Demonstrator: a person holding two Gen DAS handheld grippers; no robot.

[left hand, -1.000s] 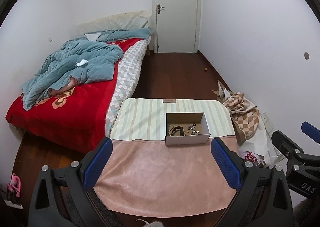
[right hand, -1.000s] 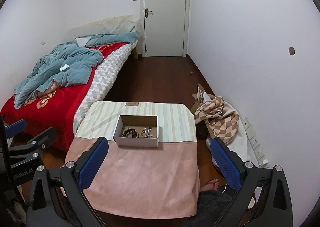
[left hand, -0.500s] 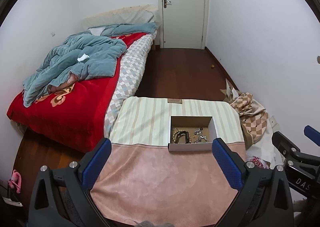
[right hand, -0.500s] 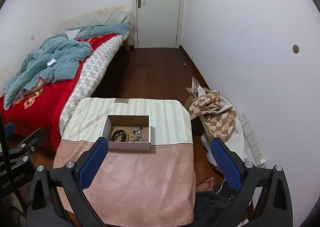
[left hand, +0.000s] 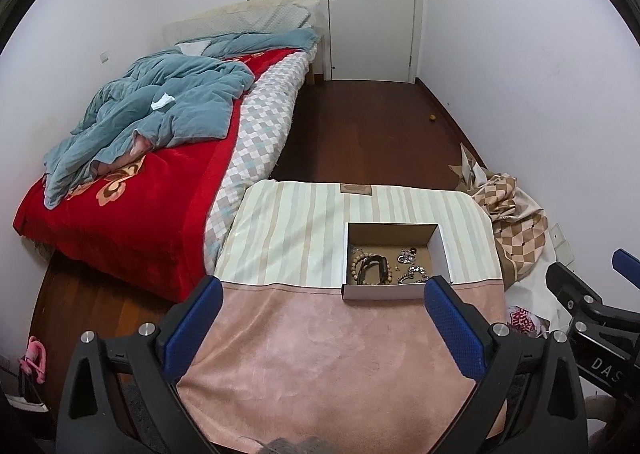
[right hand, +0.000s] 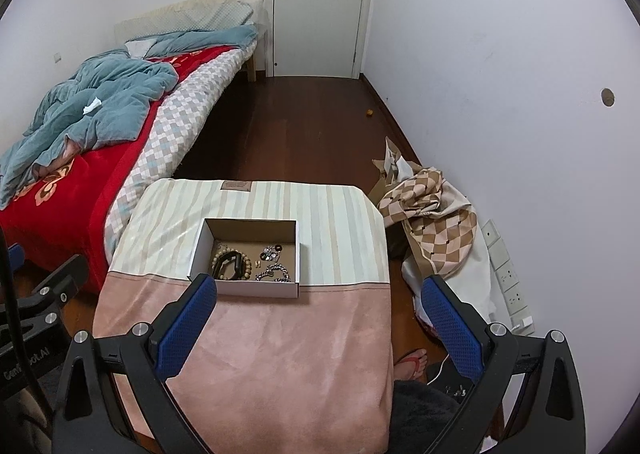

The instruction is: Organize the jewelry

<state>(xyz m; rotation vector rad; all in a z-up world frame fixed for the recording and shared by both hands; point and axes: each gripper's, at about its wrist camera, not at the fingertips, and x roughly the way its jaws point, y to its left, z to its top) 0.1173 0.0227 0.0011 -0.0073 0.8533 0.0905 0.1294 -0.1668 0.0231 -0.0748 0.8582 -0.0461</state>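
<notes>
An open white cardboard box (left hand: 440, 250) (right hand: 202, 250) stands on a small table covered with a striped and pink cloth (left hand: 320, 342) (right hand: 288, 354). Inside lie a wooden bead bracelet (left hand: 356, 264) (right hand: 218, 258), a black band (left hand: 374, 264) (right hand: 234, 260) and silver chain pieces (left hand: 412, 274) (right hand: 274, 274). My left gripper (left hand: 322, 298) is open and empty, held above the table's near part. My right gripper (right hand: 318, 296) is open and empty, also short of the box. The right gripper also shows at the right edge of the left wrist view (left hand: 592, 306).
A bed with a red blanket and blue quilt (left hand: 152, 125) (right hand: 92, 105) stands left of the table. A checked cloth heap (left hand: 516, 213) (right hand: 432, 205) lies on the floor at the right wall. A closed door (left hand: 372, 5) is at the far end. A sandalled foot (right hand: 412, 364) is beside the table.
Both grippers have moved forward and tilted down toward the table, so the box sits larger and nearer in both views. Both jaws stay open.
</notes>
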